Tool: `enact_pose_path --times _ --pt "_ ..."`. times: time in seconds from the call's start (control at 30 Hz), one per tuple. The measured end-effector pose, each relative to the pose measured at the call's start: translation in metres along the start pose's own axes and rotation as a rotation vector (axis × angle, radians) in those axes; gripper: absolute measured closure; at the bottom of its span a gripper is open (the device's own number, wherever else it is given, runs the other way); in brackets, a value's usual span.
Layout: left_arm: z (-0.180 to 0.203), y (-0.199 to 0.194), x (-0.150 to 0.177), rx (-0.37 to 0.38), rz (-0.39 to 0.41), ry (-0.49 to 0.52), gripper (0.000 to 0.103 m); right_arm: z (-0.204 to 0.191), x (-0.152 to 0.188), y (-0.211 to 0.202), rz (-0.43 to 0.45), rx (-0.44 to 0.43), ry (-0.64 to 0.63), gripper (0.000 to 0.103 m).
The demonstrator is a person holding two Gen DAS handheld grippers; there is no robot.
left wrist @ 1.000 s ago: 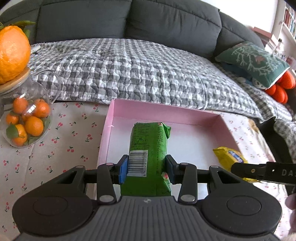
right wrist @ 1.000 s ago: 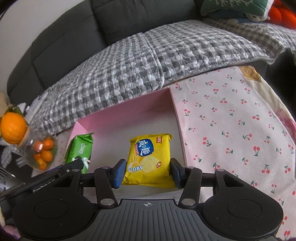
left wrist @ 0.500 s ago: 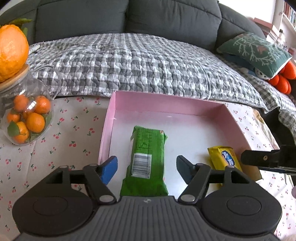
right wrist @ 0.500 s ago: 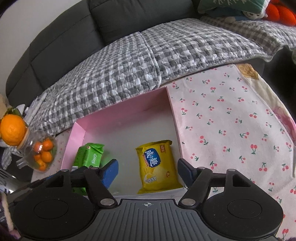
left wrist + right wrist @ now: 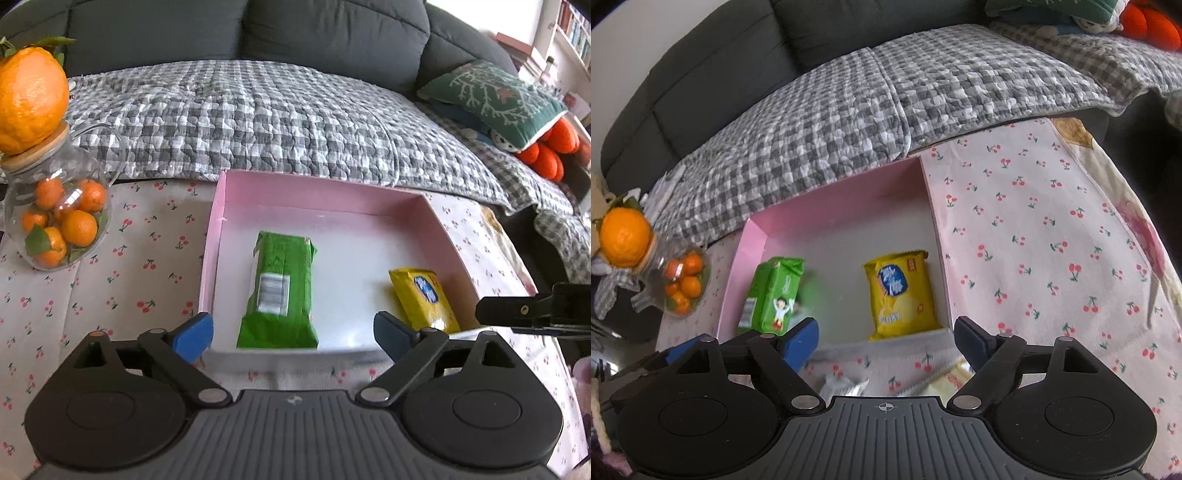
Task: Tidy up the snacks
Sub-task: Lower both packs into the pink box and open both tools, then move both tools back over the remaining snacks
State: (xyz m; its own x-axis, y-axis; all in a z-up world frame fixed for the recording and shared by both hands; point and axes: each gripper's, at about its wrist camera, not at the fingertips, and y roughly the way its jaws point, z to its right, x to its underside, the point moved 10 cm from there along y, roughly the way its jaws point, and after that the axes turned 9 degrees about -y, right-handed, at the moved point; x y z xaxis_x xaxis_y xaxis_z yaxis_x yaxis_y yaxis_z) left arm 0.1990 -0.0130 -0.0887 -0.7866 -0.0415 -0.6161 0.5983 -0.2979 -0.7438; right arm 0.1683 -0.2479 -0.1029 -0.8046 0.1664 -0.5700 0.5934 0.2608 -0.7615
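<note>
A green snack pack (image 5: 280, 291) (image 5: 775, 291) lies flat in the left half of the pink box (image 5: 218, 221) (image 5: 834, 192). A yellow biscuit packet (image 5: 424, 299) (image 5: 903, 291) lies in the box's right half. My left gripper (image 5: 293, 336) hangs over the box's near wall, its jaws opening, wide apart, pads clear of the green pack. My right gripper (image 5: 886, 345) is just short of the near wall, jaws opening, with nothing between them. The right gripper's black finger shows at the right edge of the left wrist view.
A glass jar of small oranges (image 5: 55, 221) (image 5: 681, 284), a big orange (image 5: 31, 99) on its lid, stands left of the box on the cherry-print tablecloth (image 5: 1052, 240). A sofa with a checked quilt (image 5: 277, 122) lies behind. More wrappers (image 5: 842, 384) lie under my right gripper.
Both grippers opened and let go: the green pack and the yellow packet now lie free in the box. Both grippers drew back toward the near side and rose slightly.
</note>
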Motion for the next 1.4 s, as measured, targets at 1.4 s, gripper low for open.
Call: enact_pose_path --times 1.4 --pt "0.015 -0.042 0.078 0.056 -0.104 0.071 0.009 0.032 0.073 -0.044 -0.038 0.053 -0.120 0.011"
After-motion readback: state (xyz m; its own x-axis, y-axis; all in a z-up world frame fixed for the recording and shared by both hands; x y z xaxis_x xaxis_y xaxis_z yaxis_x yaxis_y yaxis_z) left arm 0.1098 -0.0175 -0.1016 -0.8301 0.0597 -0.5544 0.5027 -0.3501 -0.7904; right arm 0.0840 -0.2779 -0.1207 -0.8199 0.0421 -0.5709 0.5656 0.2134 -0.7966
